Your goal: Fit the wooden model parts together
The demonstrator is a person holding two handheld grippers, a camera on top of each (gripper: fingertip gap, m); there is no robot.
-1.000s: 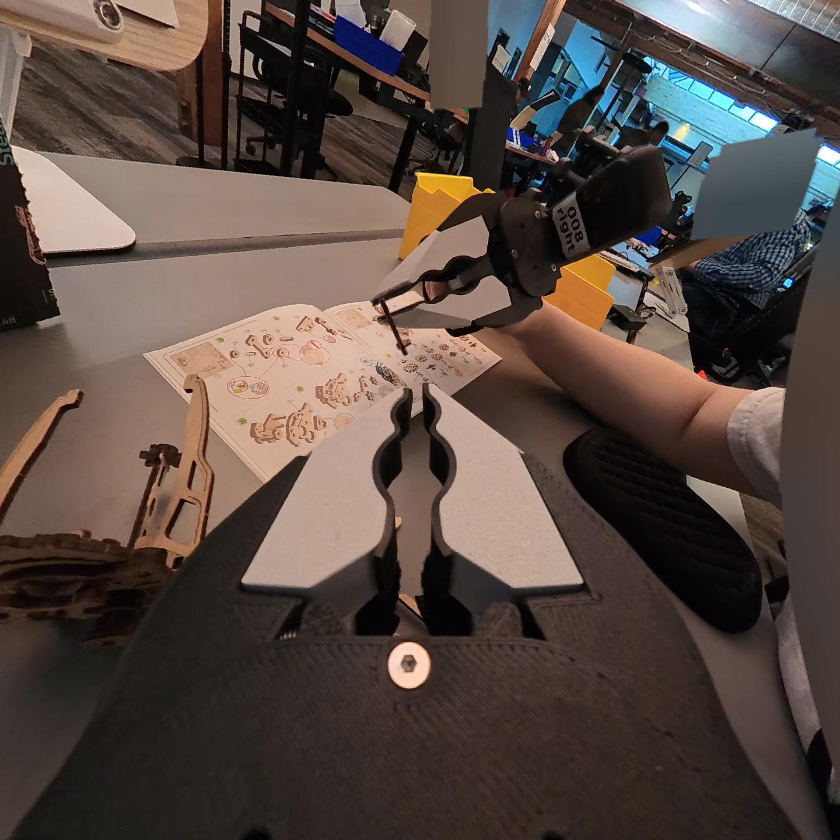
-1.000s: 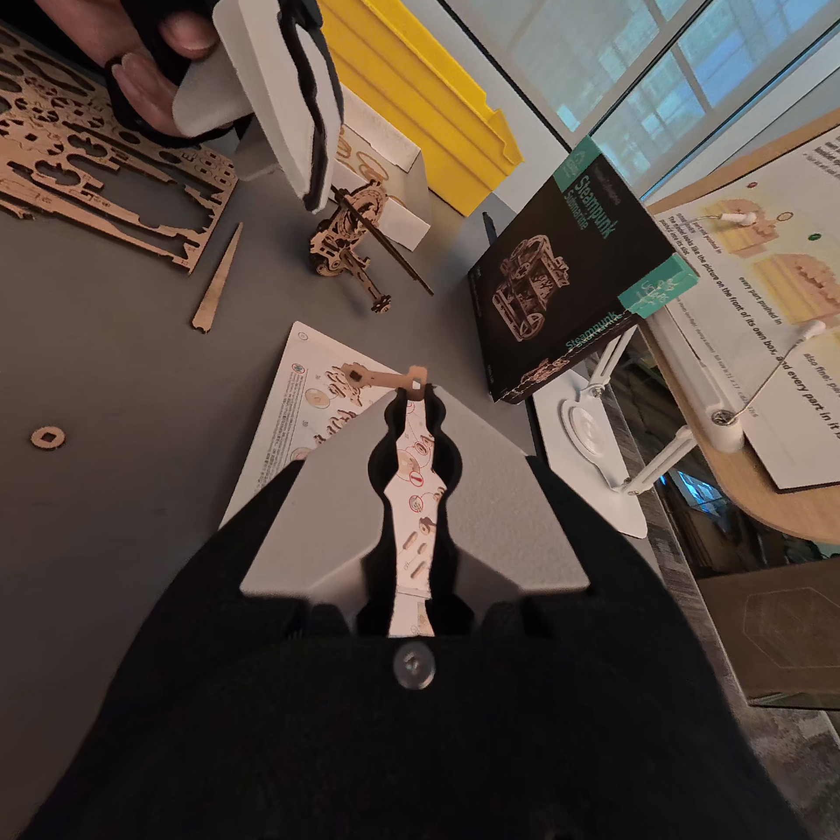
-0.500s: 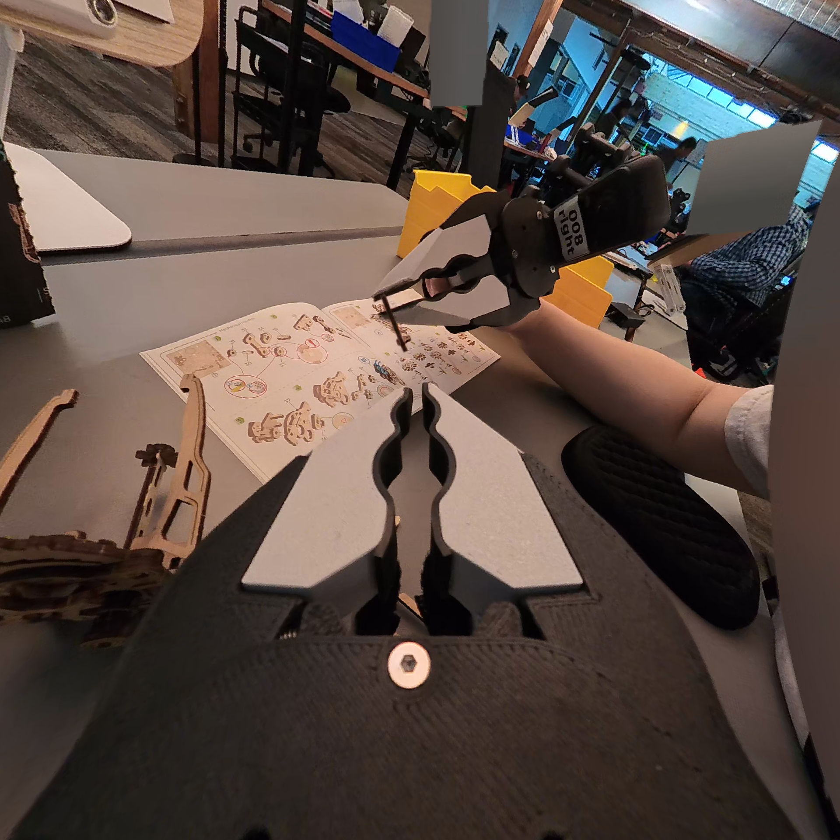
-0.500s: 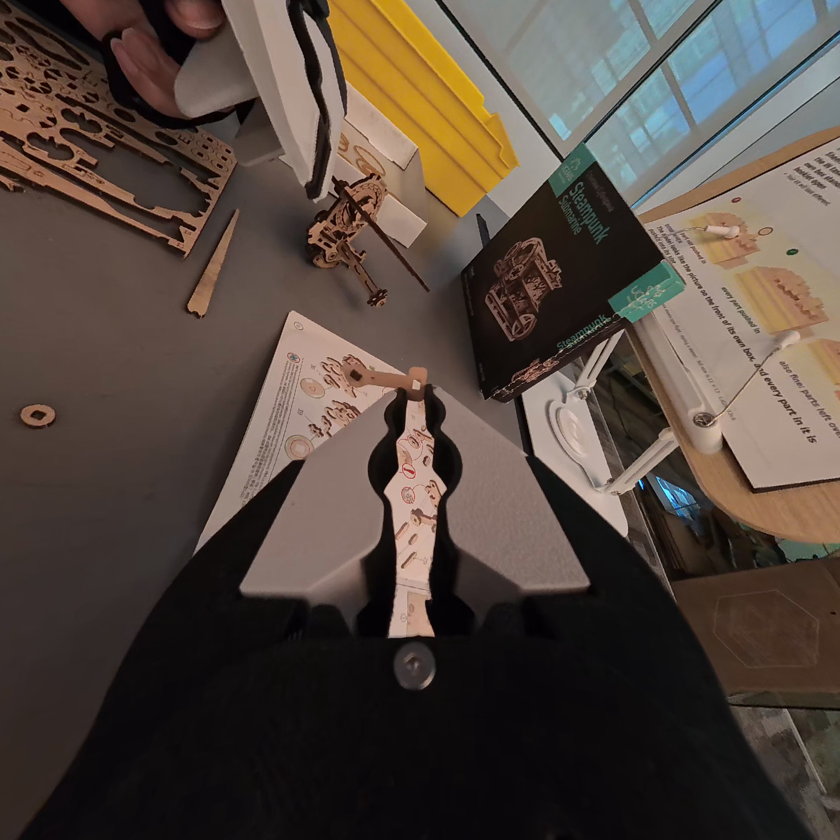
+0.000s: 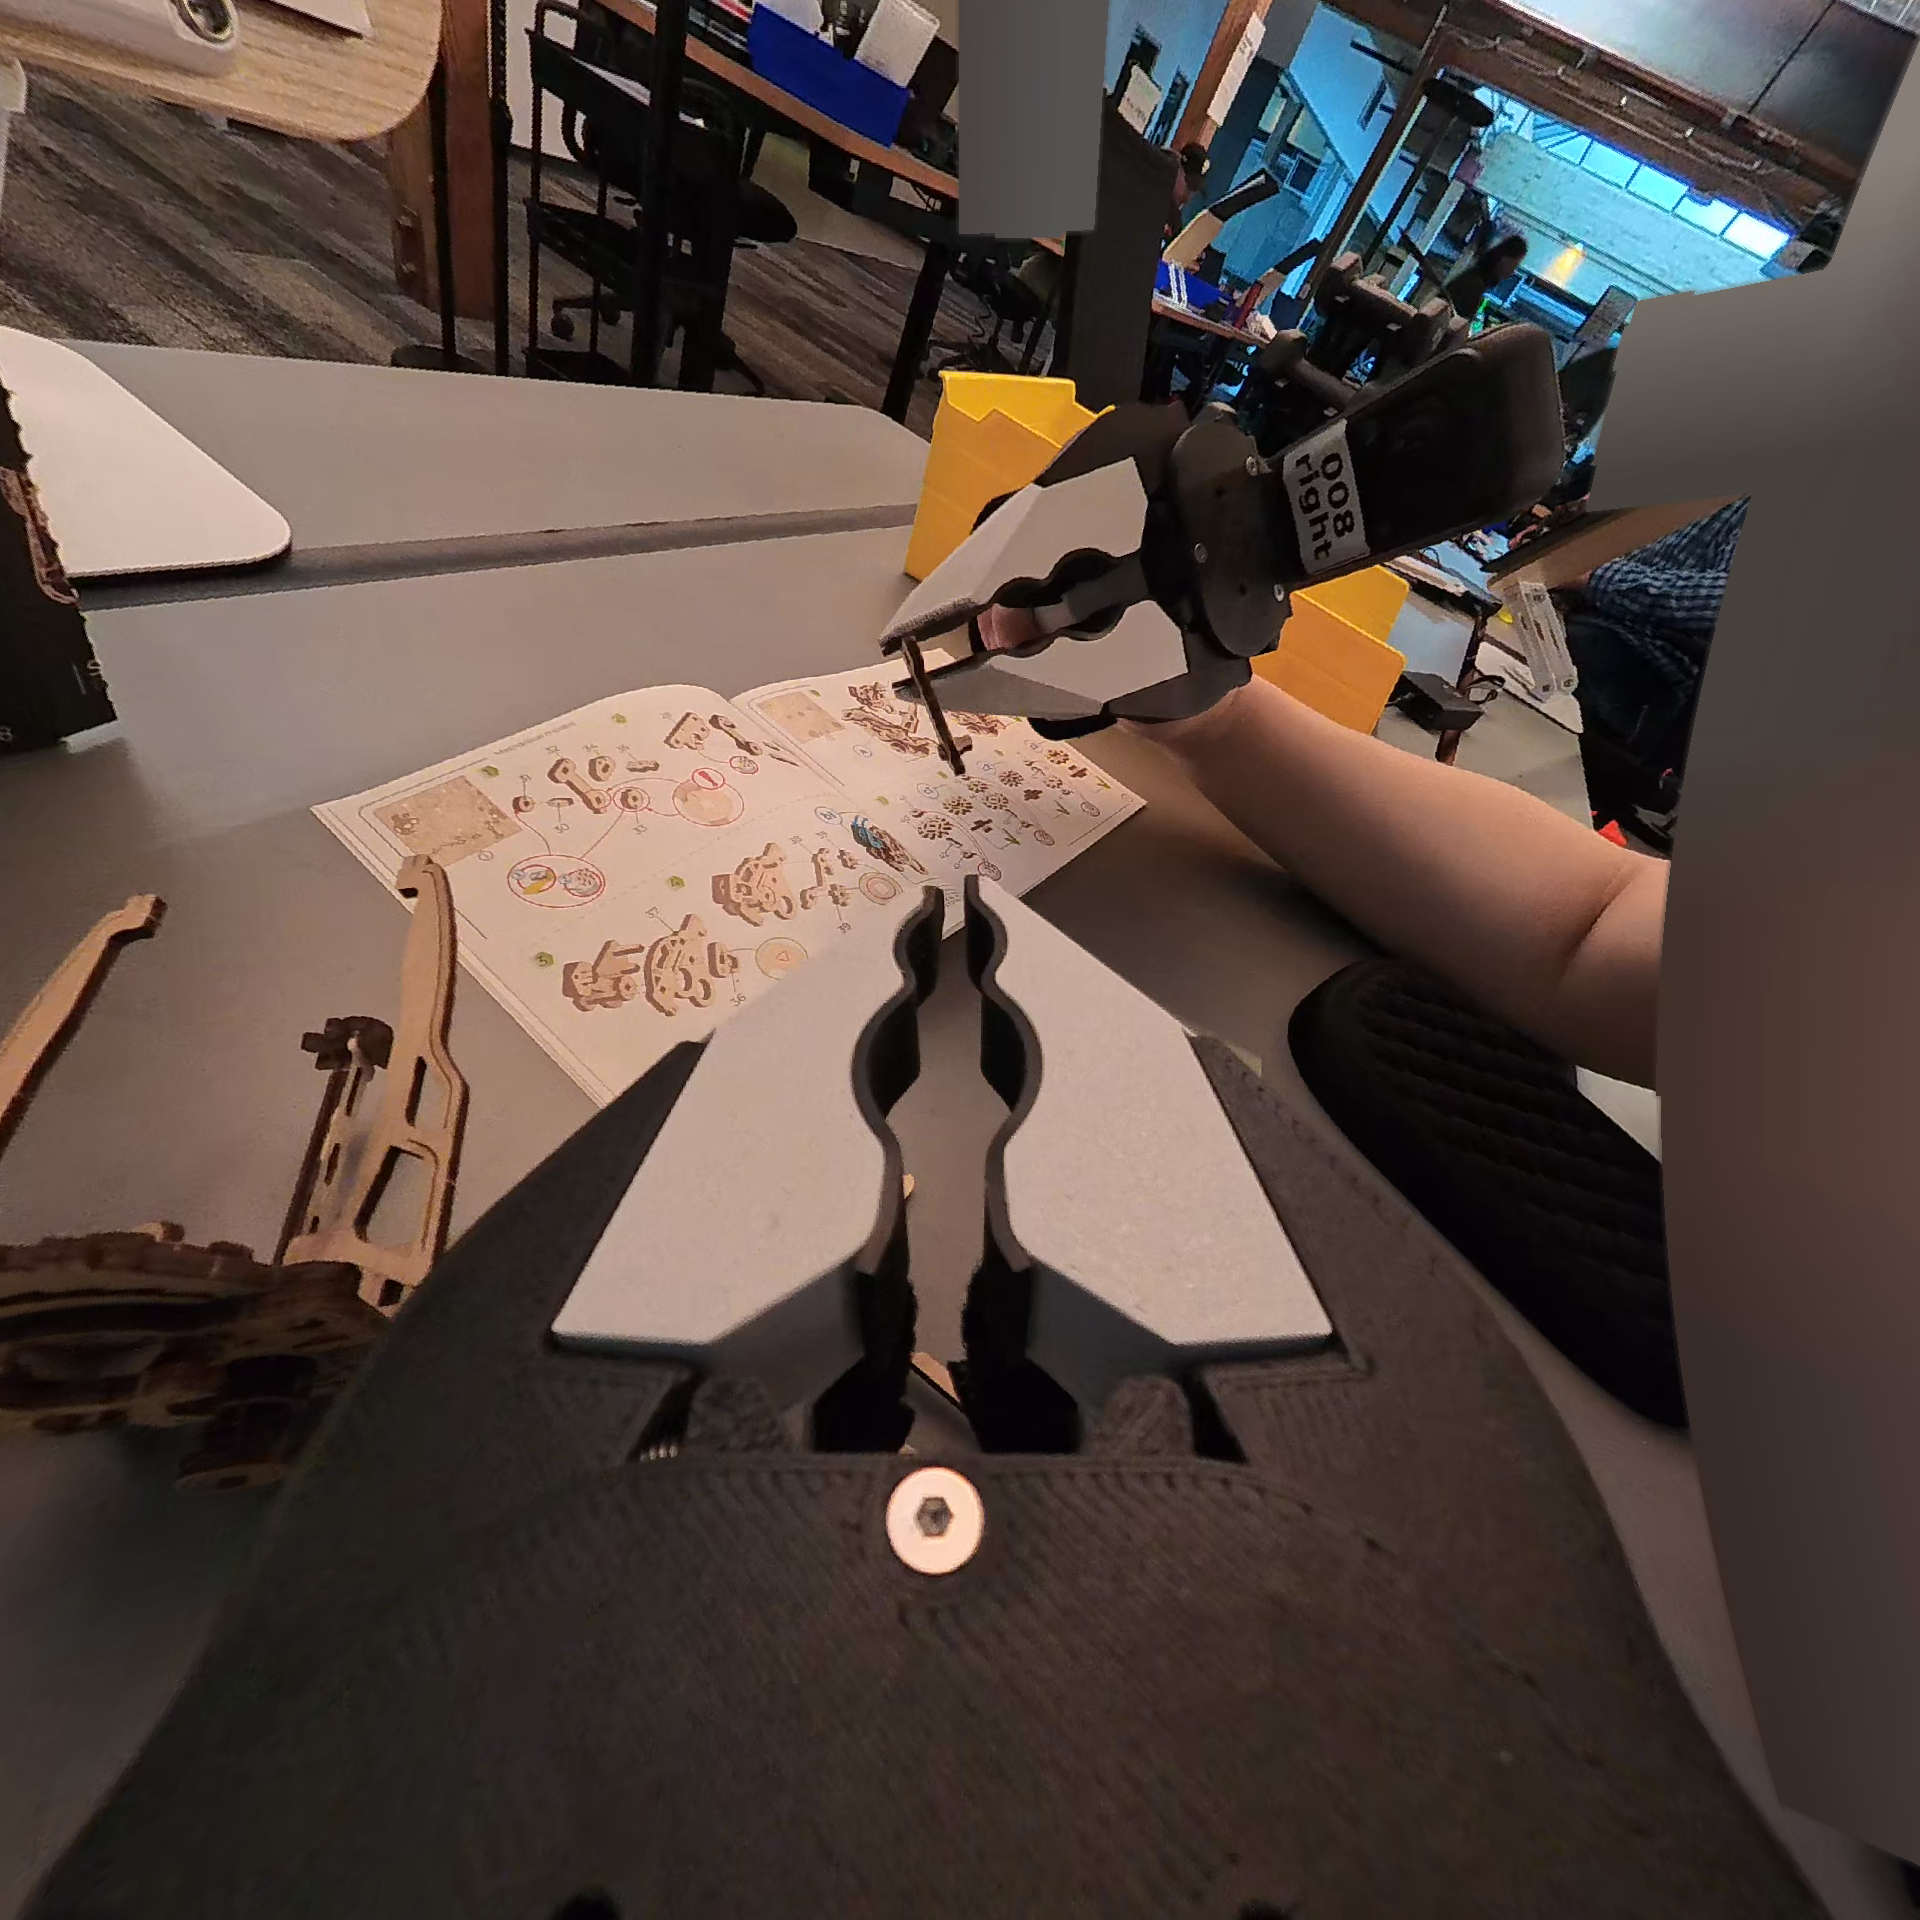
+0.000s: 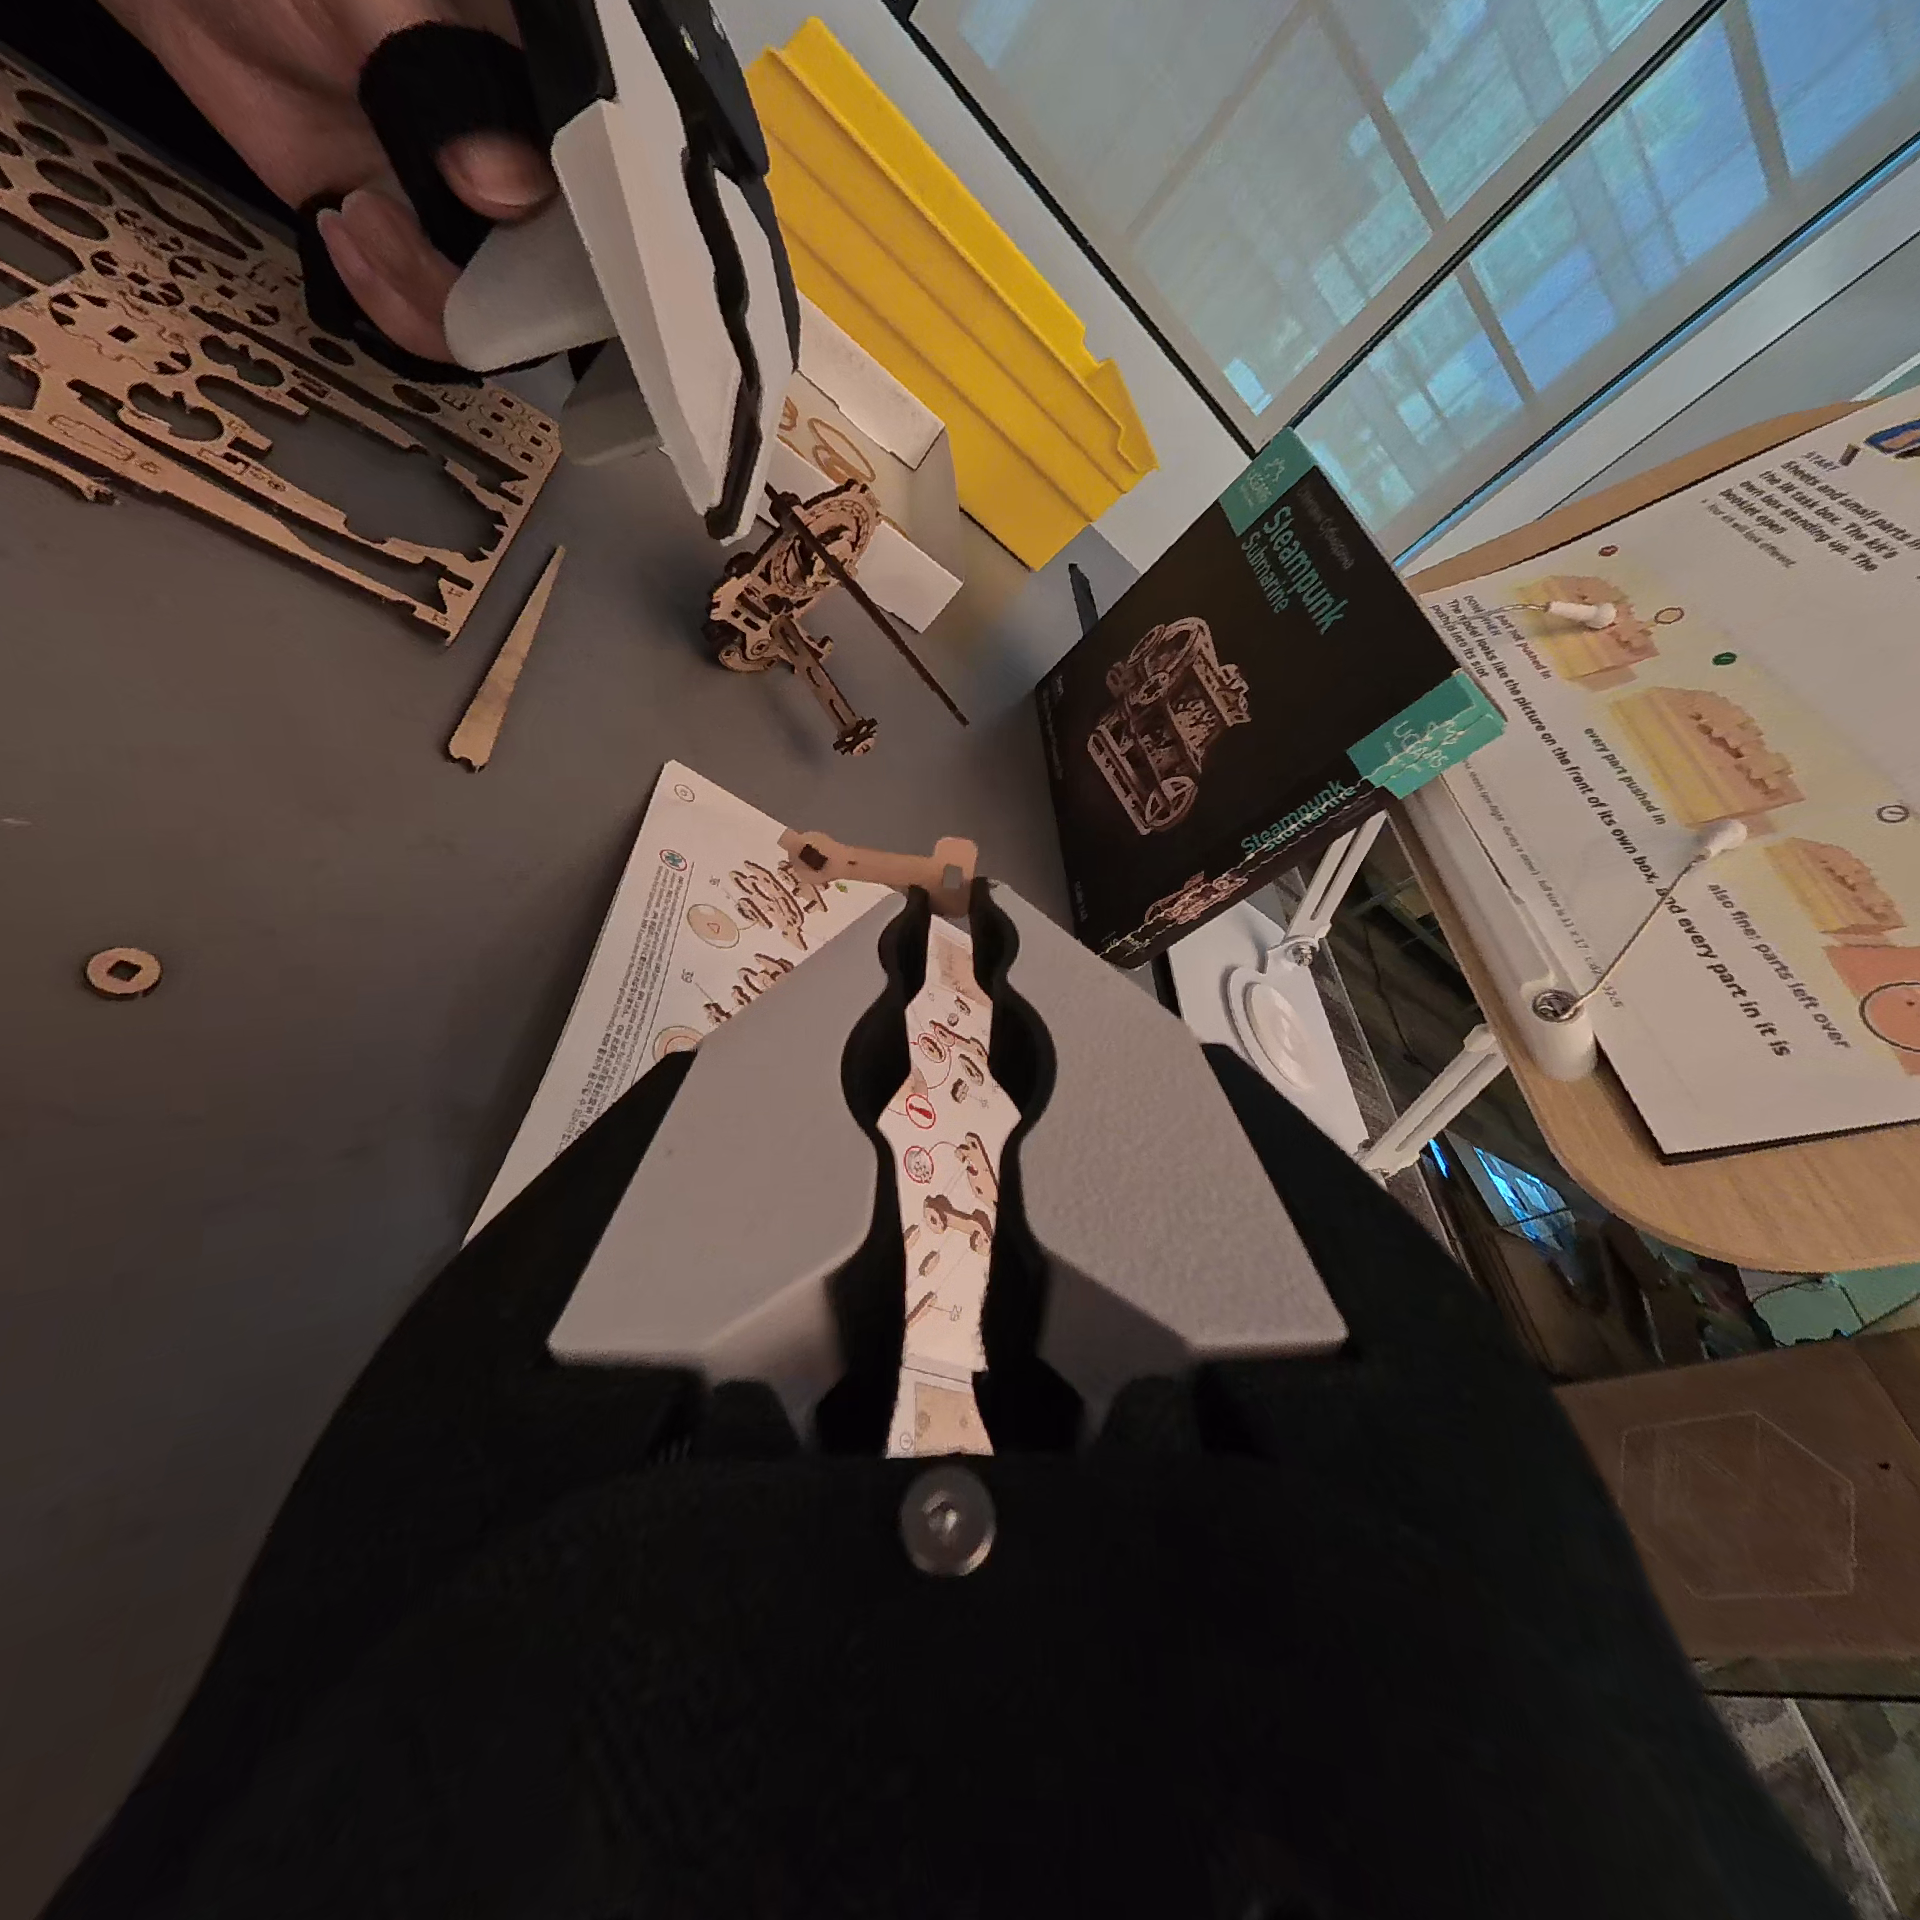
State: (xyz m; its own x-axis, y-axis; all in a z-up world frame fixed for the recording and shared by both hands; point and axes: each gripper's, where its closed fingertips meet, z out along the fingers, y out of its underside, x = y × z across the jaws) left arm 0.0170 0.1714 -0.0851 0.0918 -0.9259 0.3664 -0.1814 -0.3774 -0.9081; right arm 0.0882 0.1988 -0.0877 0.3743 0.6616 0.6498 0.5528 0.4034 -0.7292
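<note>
Gripping flat wooden lever [image 6: 878, 860] at one end, right gripper [image 6: 951, 902], long axis crosswise leftward.

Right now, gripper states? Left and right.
Left gripper: nearly closed, narrow gap, nothing visibly held.
Right gripper: closed on a small wooden lever, above the booklet.

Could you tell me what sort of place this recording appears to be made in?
Probably a shared open-plan workshop or office. Behind the grey table stand other desks and office chairs under an exposed-beam ceiling, a person sits working at a far desk, and large windows line one wall.
</note>
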